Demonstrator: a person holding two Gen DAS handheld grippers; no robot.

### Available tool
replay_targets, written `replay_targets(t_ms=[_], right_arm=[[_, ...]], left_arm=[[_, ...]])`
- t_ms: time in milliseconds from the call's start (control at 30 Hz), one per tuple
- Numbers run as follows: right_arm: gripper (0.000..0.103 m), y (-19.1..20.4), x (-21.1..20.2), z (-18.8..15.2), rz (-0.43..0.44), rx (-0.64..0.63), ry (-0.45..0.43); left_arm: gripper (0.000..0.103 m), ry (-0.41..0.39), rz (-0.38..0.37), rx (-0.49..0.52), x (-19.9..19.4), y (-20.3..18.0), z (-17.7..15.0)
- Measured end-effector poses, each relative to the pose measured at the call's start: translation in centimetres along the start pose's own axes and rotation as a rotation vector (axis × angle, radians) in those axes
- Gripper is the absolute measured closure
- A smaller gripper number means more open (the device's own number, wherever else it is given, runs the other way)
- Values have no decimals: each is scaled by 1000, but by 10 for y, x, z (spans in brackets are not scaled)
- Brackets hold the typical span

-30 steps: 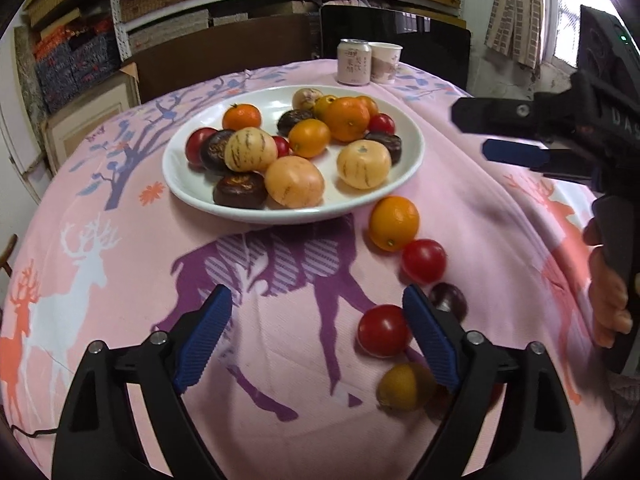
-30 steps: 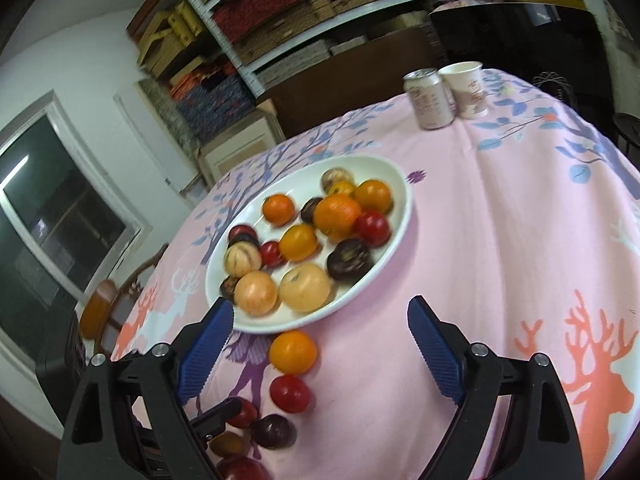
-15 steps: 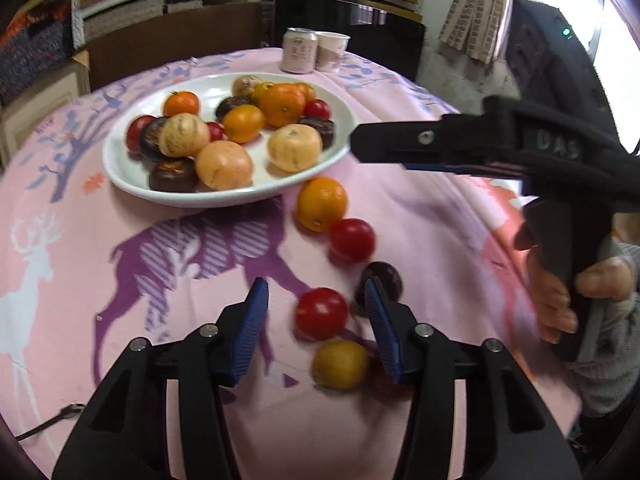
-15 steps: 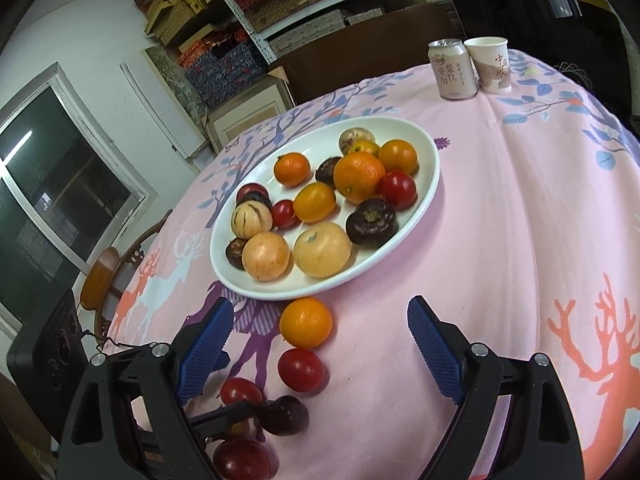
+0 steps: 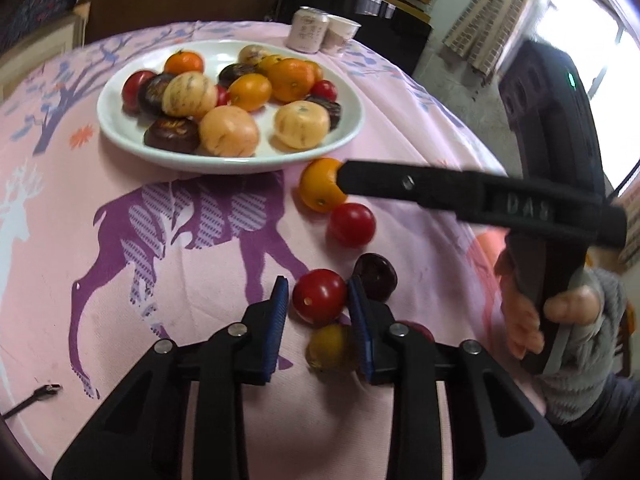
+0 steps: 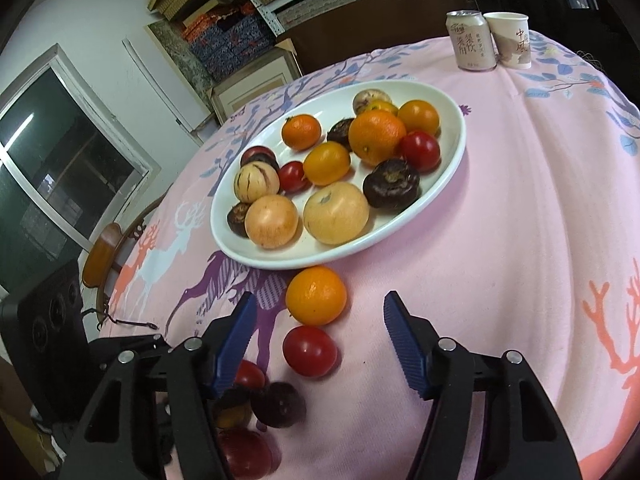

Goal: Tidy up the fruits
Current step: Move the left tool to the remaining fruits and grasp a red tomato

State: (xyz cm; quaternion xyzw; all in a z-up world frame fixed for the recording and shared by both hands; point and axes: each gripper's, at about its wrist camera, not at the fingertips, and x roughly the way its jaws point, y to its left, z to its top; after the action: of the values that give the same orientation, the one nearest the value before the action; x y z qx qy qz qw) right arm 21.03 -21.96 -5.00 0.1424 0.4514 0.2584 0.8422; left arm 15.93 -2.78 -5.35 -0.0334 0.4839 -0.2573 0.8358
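A white plate holds several fruits, and more lie loose on the pink cloth in front of it. My left gripper is closing, its blue pads pressing a red tomato. A yellow fruit and a dark purple fruit lie right beside it. My right gripper is open and closing, low over the cloth. A second red tomato sits between its fingers untouched, with an orange just past the tips. In the left wrist view a right finger crosses in front of the orange.
A drink can and a paper cup stand at the far edge of the table. A hand holds the right gripper's handle at the right. A wooden chair stands by the table's left side, shelves behind.
The left jaws have narrowed from wide open onto the red tomato. The right gripper has come lower and closer to the orange, and its jaws have narrowed.
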Motion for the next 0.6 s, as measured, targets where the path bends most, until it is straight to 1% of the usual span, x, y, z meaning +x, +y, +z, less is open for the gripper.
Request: replay_targets(t_ms=[67, 133, 167, 200, 233, 267, 333, 367, 400, 433, 500, 600], right_arm=[[38, -1, 2, 0, 4, 6, 2], [44, -1, 5, 0, 10, 11, 13], [50, -1, 7, 0, 12, 15, 20], [55, -2, 10, 0, 17, 18, 30], [58, -2, 11, 0, 20, 19, 38], [62, -2, 14, -1, 21, 19, 48], [66, 0, 17, -2, 16, 14, 50], [67, 0, 17, -2, 16, 12, 47], [67, 1, 18, -2, 13, 7, 46], [67, 2, 18, -2, 9, -1, 43], [67, 3, 18, -3, 3, -10, 39], [67, 6, 17, -4, -4, -20, 34]], left_arm=[[67, 3, -12, -36, 0, 6, 1], [64, 19, -18, -33, 4, 4, 0], [63, 21, -8, -17, 6, 1, 0], [63, 15, 18, 13, 6, -5, -1], [64, 12, 37, 33, 6, -9, -3], [65, 11, 38, 31, 6, -9, -3], [67, 11, 29, 13, 6, -5, -2], [68, 11, 28, 12, 6, -5, -2], [76, 10, 27, 16, 5, -6, -2], [76, 8, 18, 24, 5, -8, -2], [76, -8, 64, 56, 4, -15, -5], [76, -23, 100, 81, 2, -21, -7]])
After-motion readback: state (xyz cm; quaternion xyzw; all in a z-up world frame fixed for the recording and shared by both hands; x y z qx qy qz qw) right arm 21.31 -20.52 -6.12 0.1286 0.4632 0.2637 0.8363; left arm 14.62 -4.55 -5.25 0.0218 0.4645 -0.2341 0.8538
